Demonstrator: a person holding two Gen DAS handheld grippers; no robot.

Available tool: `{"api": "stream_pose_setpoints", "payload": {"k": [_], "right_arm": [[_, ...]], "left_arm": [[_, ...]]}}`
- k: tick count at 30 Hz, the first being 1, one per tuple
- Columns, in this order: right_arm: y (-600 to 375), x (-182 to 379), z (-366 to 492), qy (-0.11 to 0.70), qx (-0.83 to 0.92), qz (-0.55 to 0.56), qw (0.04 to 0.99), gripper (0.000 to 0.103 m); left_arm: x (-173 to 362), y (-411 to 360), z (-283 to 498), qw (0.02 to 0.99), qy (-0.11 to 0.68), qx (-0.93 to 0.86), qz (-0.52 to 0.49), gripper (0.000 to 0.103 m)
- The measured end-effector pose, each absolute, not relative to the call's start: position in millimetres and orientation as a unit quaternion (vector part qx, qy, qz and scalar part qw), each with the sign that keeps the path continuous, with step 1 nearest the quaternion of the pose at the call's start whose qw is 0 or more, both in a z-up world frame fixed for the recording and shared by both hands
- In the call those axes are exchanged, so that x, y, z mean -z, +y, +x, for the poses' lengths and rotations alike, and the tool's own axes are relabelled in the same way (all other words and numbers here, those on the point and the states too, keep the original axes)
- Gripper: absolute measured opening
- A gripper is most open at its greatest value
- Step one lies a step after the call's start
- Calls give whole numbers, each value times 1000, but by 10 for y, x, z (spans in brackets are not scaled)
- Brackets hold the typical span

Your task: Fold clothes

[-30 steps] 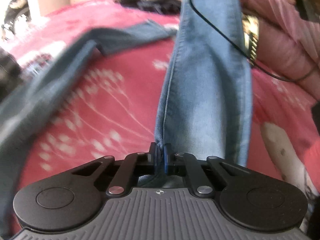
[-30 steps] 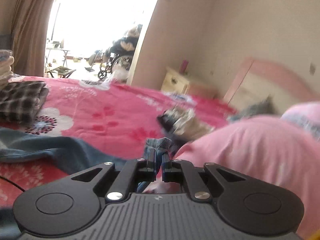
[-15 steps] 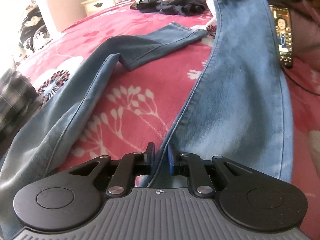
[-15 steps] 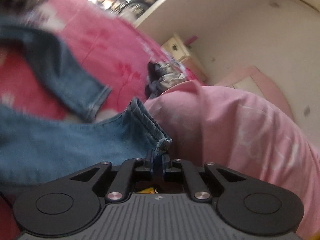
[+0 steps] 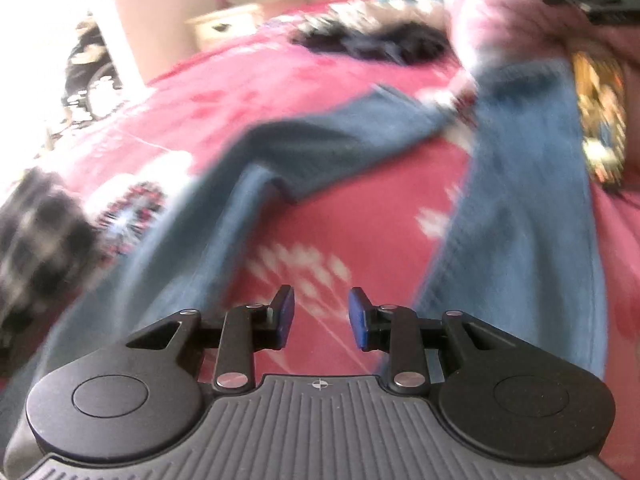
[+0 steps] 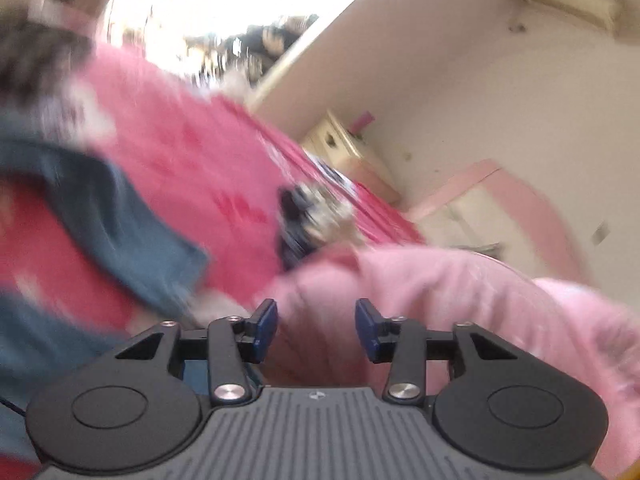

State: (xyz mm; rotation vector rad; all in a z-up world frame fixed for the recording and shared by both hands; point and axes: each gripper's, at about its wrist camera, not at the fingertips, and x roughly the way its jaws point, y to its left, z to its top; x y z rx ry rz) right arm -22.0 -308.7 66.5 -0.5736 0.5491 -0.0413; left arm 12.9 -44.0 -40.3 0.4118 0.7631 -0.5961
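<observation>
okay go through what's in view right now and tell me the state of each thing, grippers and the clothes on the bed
left gripper: open, holding nothing.
right gripper: open, holding nothing.
jeans: released, unfolded, legs spread apart on the bed.
dark clothes pile: heaped, unfolded.
plaid garment: lying at the bed's edge; too blurred to tell more.

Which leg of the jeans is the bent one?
The leg on the left: it kinks partway and angles off across the red bedspread. The other leg, on the right, runs straight.
</observation>
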Motion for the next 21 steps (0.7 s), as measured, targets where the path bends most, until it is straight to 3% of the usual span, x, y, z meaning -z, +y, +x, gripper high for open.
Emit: {"api": "stream_pose_setpoints", "payload": {"k": [6, 10, 11, 14, 21], "right_arm": [[-2717, -517, 51, 325, -167, -163, 916, 38], [-2282, -211, 56, 356, -272, -185, 875, 37], [-2172, -157, 22, 361, -297, -190, 864, 27], [-1865, -6, -54, 379, -369, -194, 826, 20], [-1121, 87, -157, 394, -497, -262, 727, 19]], "left_arm": [[-108, 279, 339, 900, 364, 213, 108, 32], [-283, 863, 110, 899, 391, 170, 98, 32], [-301, 1006, 8, 897, 400, 157, 103, 32], [-326, 1425, -318, 891, 428, 112, 107, 33], [-79, 2352, -1158, 870, 489, -33, 49, 33]]}}
